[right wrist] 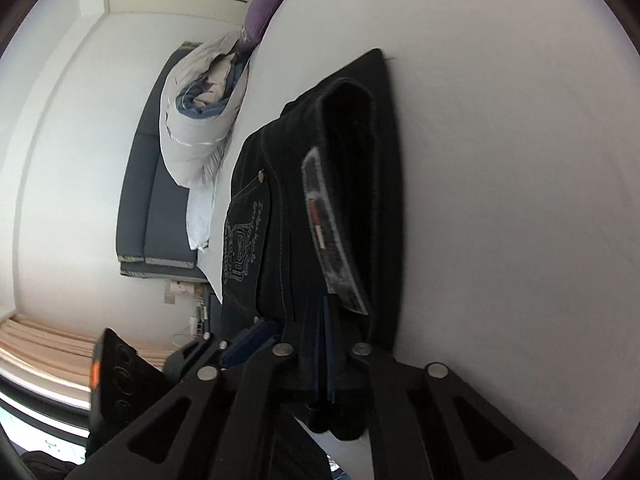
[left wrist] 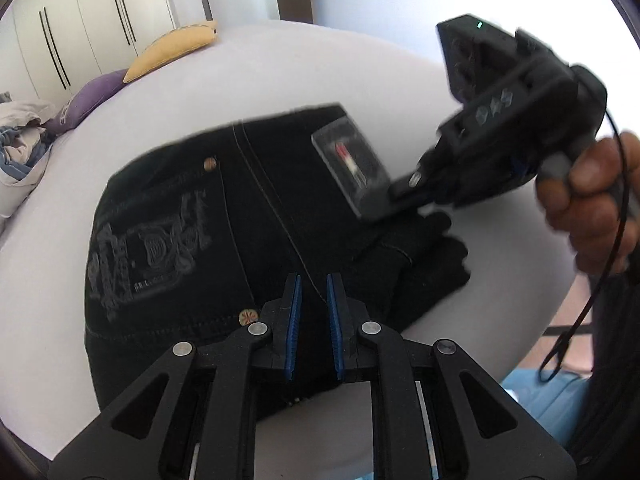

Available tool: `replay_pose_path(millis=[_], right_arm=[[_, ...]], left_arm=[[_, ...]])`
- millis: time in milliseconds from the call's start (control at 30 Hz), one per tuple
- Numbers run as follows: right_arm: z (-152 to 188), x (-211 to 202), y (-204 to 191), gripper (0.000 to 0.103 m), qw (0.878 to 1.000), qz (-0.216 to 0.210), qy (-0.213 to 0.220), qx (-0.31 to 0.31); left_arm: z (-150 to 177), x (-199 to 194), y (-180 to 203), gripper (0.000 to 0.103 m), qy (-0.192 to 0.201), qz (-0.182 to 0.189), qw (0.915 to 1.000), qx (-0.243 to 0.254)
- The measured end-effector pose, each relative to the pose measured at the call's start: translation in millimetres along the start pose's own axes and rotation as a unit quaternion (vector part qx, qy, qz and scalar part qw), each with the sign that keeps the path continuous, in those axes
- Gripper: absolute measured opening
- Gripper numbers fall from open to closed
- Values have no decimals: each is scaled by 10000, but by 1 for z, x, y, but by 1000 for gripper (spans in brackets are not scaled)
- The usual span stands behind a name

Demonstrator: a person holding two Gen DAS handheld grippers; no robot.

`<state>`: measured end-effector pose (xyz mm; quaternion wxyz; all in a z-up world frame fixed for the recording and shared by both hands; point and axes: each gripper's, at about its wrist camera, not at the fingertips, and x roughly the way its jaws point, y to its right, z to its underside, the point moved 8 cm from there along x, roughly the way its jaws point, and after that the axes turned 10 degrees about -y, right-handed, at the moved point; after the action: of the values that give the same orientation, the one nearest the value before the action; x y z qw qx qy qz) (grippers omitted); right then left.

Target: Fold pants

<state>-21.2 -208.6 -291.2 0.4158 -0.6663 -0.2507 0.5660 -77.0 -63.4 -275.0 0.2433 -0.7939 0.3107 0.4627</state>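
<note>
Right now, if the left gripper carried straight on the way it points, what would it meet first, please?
Most likely the black pants on the white bed: the left gripper, jaws nearly shut and empty, aims down at the dark denim just ahead. How much gap remains is unclear.

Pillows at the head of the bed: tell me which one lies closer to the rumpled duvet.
The purple pillow. It lies right beside the rumpled duvet, while the yellow pillow sits on its far side, away from the duvet.
</note>
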Motion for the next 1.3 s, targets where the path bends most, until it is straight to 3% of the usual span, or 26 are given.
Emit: replay_pose_path(millis=[67,133,233,300,367,433,467,500,567,600,633,667,700,767,867,900,1033,1100,1133,1200,1300], right_arm=[[1,-12,1,3,10000,33,66,-11],[-4,-26,-7,11,9997,63,183,-135],[-26,-42,-36,31,9975,-372,488,-351],[-43,-41,-58,46,9948,-640,590,-531],[-57,-30,-71,52,9931,-806,537,-656],[-68,-14,-61,60,9954,-648,444,-541],[-72,-5,-46,59,9979,-374,378,-374],[-74,1,-31,46,9990,-199,305,-241],[-76,-1,-16,28,9991,-203,344,-145],[-74,-10,-10,28,9987,-254,434,-69],[-71,-24,-5,33,9977,-264,625,-20],[-68,-40,1,50,9963,-154,849,18],[-65,-54,7,57,9946,12,1029,106],[-56,-81,11,59,9916,-7,1284,170],[-42,-98,4,69,9917,53,1285,91],[-38,-98,1,72,9926,71,1210,58],[-30,-84,-4,74,9954,169,945,18],[-31,-76,-8,75,9959,137,889,1],[-32,-72,-11,75,9961,120,875,-40],[-34,-67,-13,75,9960,230,859,-91],[-35,-62,-11,75,9963,239,819,-52]], left_arm=[[3,-3,-2,13,111,63,9999,-91],[1,-2,-6,13,131,217,9993,-261],[0,1,-7,13,130,234,9992,-309],[-2,2,-6,13,127,134,9995,-245],[-5,6,-7,13,132,85,9997,-210],[-4,7,-11,13,146,157,9993,-313],[-3,6,-12,13,143,231,9989,-385],[1,0,-9,13,145,308,9984,-456],[4,-10,-18,13,121,490,9966,-654],[4,-14,-30,13,133,542,9956,-753],[4,-21,-37,13,179,572,9946,-848],[4,-28,-52,13,278,617,9923,-1036],[4,-32,-65,13,333,652,9901,-1201],[2,-40,-97,13,402,670,9844,-1575],[-5,-43,-147,13,485,524,9774,-1991],[-7,-40,-163,13,447,655,9740,-2123],[-12,-24,-198,13,184,1096,9614,-2519],[-25,-40,-198,13,484,1608,9537,-2494],[-31,-47,-195,14,623,1754,9526,-2406],[-38,-45,-194,14,608,1688,9570,-2279],[-45,-23,-193,14,482,2012,9487,-2391]])
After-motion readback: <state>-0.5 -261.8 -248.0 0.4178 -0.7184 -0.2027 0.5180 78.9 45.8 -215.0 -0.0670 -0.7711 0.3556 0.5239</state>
